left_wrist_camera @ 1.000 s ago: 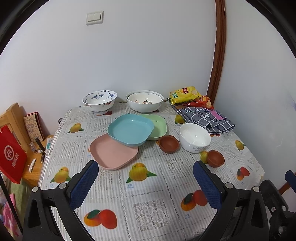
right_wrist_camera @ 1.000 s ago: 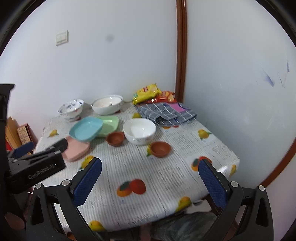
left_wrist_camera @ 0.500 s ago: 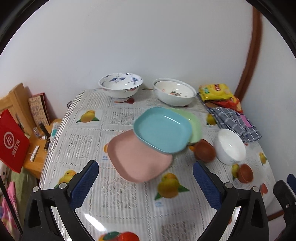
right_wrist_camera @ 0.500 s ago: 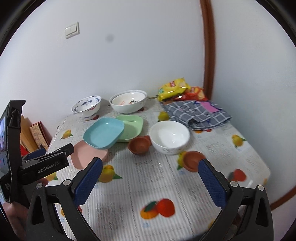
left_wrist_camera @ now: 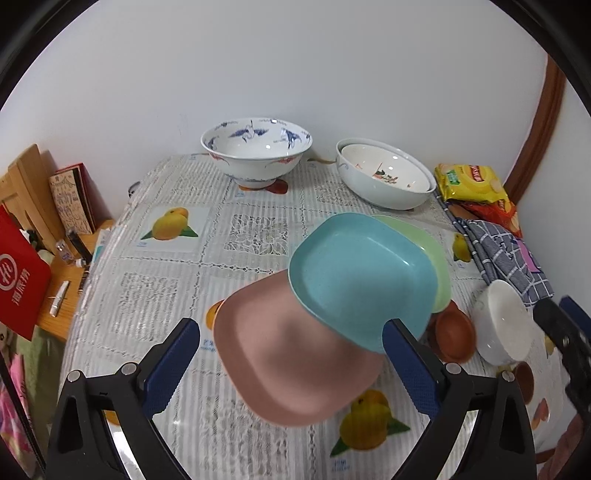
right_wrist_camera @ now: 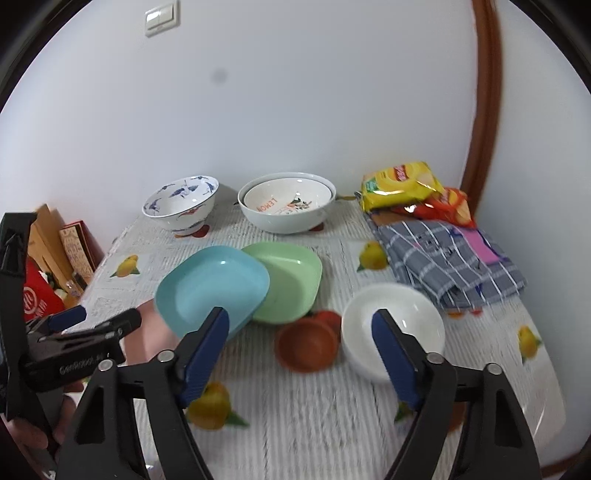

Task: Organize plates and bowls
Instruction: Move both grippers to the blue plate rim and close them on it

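A: As both hands swoop in, the left gripper (left_wrist_camera: 291,350) spreads wide over the pink plate (left_wrist_camera: 295,354), holding nothing.

B: Right gripper's (right_wrist_camera: 301,347) jaws just narrowed, empty, nearing the brown bowl (right_wrist_camera: 306,343) on the table (right_wrist_camera: 314,424). First pickups look imminent.

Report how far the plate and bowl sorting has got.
Done: nothing visibly stacked. The pink plate, blue plate and green plate only overlap. In hand: nothing; left claw open over the pink plate, right claw, closing, near the brown bowl. Left: everything.

Yellow snack bag (right_wrist_camera: 400,184), checked cloth (right_wrist_camera: 450,264), red bag (left_wrist_camera: 20,280), wall switch (right_wrist_camera: 161,16)
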A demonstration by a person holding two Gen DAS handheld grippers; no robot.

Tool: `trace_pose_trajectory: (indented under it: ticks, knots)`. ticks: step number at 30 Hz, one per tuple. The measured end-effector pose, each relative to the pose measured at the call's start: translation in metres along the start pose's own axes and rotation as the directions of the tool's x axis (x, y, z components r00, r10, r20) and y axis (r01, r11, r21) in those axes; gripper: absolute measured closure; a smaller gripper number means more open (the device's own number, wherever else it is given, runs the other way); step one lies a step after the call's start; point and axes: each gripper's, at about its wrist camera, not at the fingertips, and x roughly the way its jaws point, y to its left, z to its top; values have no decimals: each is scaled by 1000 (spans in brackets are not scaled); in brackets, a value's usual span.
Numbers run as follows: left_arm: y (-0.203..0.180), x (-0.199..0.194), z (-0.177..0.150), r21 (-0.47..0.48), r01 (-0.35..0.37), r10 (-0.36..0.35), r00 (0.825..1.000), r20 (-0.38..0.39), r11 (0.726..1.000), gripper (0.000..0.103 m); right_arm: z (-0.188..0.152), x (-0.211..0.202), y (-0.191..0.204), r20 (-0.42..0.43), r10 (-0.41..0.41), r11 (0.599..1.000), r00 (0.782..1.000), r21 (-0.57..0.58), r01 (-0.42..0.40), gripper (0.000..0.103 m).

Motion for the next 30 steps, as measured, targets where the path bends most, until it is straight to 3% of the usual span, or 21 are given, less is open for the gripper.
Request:
trace_pose_trajectory:
  ticks: [3,7,9,16,24,25,27,30]
  knots:
    - [0,12,3,-15,28,-28,999,-19,999,7,9,21,0,-6,32,999,999,-23,-32,33]
    - [-2,23,5,-37,23,-24,999,-27,999,8,20,48,4,-10,65,995,998,-75,-66,34]
    - [-4,29,6,-47,34,-35,999,-38,998,13,25,61,7,-17,72,992,997,-106,-73,34]
    - [-11,45,11,-59,50,-53,998,-43,997,13,35,109,16,-60,114,975,992,-184,-123,35]
    - [-7,66,15,-86,50,-54,997,-54,995,22,37,149,20,-125,166,961,978,-203,-189,38]
    - [-7,69,15,-85,45,-50,997,-57,995,23,36,154,21,-137,175,958,975,-206,-201,38]
    - [-6,74,15,-90,47,-53,996,-68,995,37,34,162,23,-164,177,955,970,-209,-210,39]
    - [-6,80,13,-99,55,-63,995,-82,994,42,30,171,23,-186,202,954,962,-183,-236,44]
